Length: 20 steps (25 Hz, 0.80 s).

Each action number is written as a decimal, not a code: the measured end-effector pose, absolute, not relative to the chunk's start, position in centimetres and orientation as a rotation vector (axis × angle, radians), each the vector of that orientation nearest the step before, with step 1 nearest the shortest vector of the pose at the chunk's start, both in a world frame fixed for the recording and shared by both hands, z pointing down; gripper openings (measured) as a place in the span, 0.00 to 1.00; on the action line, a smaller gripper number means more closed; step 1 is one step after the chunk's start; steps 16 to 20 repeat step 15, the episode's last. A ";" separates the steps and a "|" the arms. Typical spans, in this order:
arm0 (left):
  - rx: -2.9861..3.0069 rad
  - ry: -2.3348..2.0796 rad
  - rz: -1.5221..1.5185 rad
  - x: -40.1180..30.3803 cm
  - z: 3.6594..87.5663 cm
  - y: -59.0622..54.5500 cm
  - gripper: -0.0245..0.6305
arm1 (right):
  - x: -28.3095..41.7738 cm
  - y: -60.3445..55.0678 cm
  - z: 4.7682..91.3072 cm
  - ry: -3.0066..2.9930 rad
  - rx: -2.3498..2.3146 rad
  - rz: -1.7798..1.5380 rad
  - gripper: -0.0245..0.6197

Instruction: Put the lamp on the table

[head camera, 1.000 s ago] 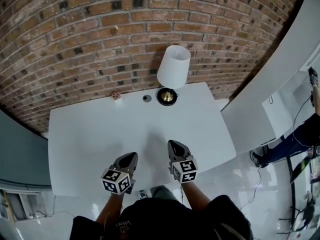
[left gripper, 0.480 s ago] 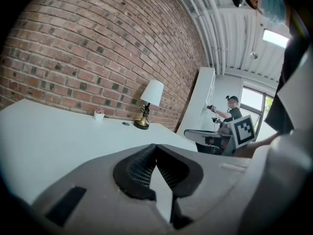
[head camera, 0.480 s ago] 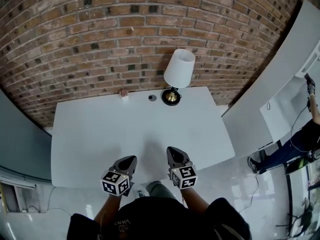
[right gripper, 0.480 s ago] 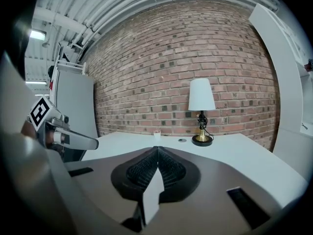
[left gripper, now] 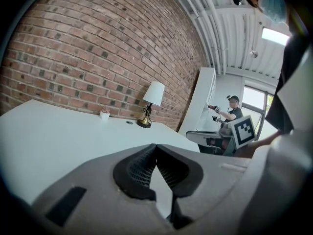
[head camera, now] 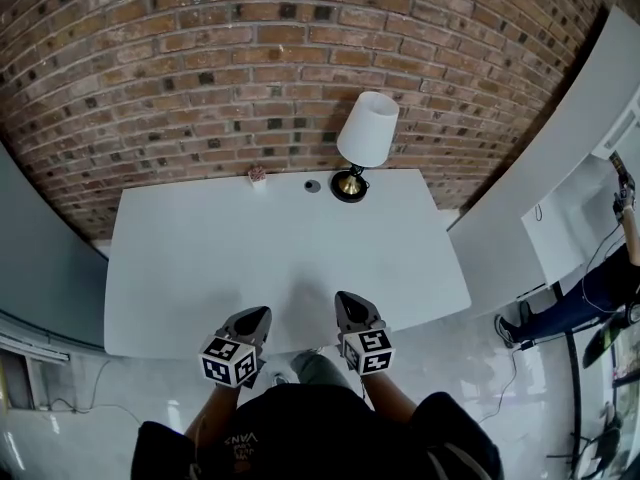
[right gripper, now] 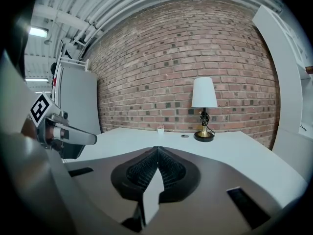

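The lamp (head camera: 364, 140) has a white shade, a brass stem and a round dark base. It stands upright at the far edge of the white table (head camera: 200, 268), close to the brick wall; it also shows small in the left gripper view as the lamp (left gripper: 152, 102) and in the right gripper view as the lamp (right gripper: 204, 104). My left gripper (head camera: 256, 317) and right gripper (head camera: 348, 302) hover side by side over the table's near edge, far from the lamp. Both are shut with nothing between their jaws.
A tiny potted plant (head camera: 257, 174) and a small dark round disc (head camera: 312, 185) sit left of the lamp by the wall. A white cabinet (head camera: 540, 158) stands to the right. Another person (head camera: 600, 288) stands at the far right on the glossy floor.
The head view has shifted so the table and lamp sit a little farther away and to the right. Both grippers stay shut and have hardly moved.
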<state>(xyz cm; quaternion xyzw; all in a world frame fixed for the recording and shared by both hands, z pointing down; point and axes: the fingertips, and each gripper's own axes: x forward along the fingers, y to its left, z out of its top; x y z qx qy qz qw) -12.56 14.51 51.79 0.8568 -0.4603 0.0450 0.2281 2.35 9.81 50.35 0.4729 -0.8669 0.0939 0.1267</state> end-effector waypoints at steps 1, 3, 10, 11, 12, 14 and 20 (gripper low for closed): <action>2.358 -1.269 0.123 -12.7 51.9 14.6 0.04 | 2.2 9.9 50.4 -2.524 1.374 0.272 0.04; 2.356 -1.273 0.121 -12.8 51.9 14.9 0.04 | 1.9 10.2 50.5 -2.525 1.367 0.270 0.04; 2.338 -1.292 0.093 -13.4 51.6 15.4 0.04 | 1.2 10.8 49.8 -2.530 1.350 0.259 0.04; 2.337 -1.294 0.091 -13.5 51.6 15.5 0.04 | 1.2 10.7 49.6 -2.531 1.352 0.255 0.04; 2.336 -1.294 0.090 -13.5 51.6 15.5 0.04 | 1.2 10.7 49.6 -2.530 1.355 0.252 0.04; 2.334 -1.293 0.089 -13.5 51.7 15.7 0.04 | 1.2 10.8 49.5 -2.529 1.363 0.249 0.04; 2.332 -1.292 0.088 -13.5 51.8 15.9 0.04 | 1.3 10.9 49.4 -2.528 1.366 0.248 0.04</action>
